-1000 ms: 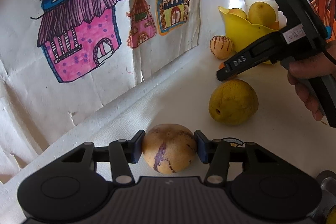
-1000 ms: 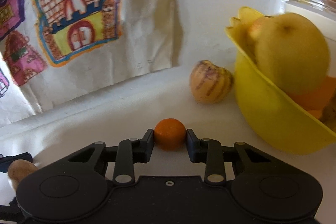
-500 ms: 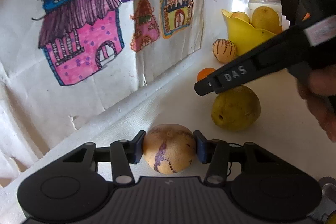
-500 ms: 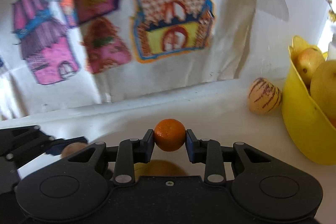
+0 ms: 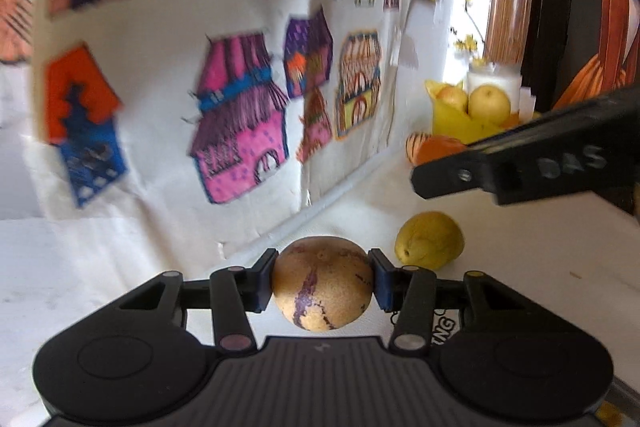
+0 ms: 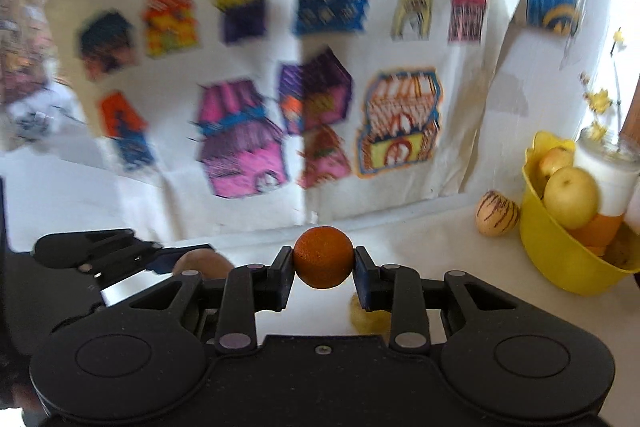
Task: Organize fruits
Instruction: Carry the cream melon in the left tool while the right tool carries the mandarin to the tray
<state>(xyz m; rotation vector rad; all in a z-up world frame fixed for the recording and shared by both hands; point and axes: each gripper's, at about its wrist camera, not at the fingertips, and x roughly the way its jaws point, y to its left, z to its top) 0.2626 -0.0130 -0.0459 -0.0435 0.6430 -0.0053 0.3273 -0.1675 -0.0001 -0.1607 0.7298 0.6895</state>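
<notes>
Now | R claw (image 5: 424, 183) side reads "DAS" | other txt unreadable

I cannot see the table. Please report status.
Left hand-held gripper shut on tan fruit. Right hand-held gripper shut on small orange. Yellow bowl unobstructed.

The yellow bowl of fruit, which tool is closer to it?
Right. The right tool, holding an orange, is nearer the yellow bowl; the left tool sits farther back.
</notes>
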